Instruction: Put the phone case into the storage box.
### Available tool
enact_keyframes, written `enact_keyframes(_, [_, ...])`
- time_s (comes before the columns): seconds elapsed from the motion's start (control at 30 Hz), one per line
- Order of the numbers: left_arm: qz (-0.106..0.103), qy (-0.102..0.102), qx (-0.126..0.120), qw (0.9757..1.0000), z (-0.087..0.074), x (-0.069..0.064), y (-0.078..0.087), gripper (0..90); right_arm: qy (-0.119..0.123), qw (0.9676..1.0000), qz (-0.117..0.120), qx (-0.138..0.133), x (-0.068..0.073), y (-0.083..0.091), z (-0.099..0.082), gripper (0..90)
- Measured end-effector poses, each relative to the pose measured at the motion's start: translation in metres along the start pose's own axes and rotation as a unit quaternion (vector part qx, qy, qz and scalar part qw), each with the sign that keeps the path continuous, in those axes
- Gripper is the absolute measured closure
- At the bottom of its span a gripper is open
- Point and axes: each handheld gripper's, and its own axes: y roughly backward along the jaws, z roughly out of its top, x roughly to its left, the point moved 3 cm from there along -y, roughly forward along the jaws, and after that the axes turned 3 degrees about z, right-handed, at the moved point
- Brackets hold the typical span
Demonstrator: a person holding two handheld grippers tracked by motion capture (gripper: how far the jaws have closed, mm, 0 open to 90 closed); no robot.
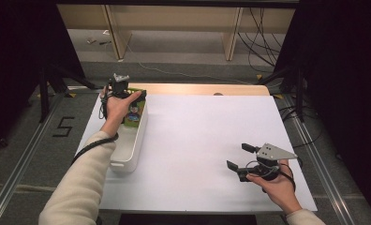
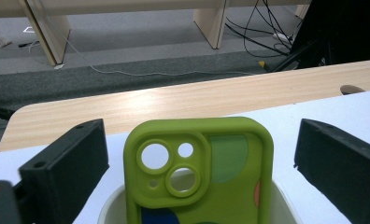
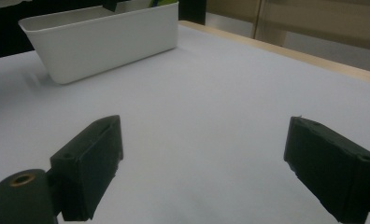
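A lime-green phone case (image 2: 197, 172) with camera cut-outs and a cartoon print stands upright in the far end of a long white bin (image 2: 286, 198). My left gripper (image 2: 199, 140) is open; its two jaws stand well clear of the case on either side. From above, the left gripper (image 1: 120, 89) hovers over the bin (image 1: 132, 145) at the table's left, with the case (image 1: 134, 112) just below the hand. My right gripper (image 1: 240, 156) rests low over the white sheet at the front right. It is open, with nothing between its jaws (image 3: 202, 154).
A white sheet (image 1: 207, 140) covers most of the table, with a strip of bare wood (image 1: 197, 89) along the far edge. The bin (image 3: 103, 42) lies far off to the right gripper's left. Beyond the table are wooden furniture legs (image 1: 231, 37) and floor cables (image 1: 263, 42).
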Motion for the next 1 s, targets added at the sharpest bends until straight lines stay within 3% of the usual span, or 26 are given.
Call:
enact_keyframes(0.43, [-0.006,-0.010,-0.007,0.9999,-0.002,0.002,0.011,0.7,0.001,1.0000,-0.001,-0.001,0.000,0.000,0.000,12.8])
enact_keyframes(0.77, [-0.013,-0.010,-0.006,0.9998,-0.006,0.001,0.022,1.2,0.001,1.0000,-0.001,0.000,0.000,0.000,0.000,12.8])
enact_keyframes(0.83, [-0.020,-0.002,-0.010,0.9998,-0.006,0.001,0.025,1.6,0.001,1.0000,-0.001,-0.001,0.000,0.000,0.000,12.8])
enact_keyframes(1.0, [-0.026,-0.007,-0.017,0.9995,-0.006,-0.001,0.032,1.6,0.001,1.0000,-0.001,0.000,0.000,0.000,0.000,12.8])
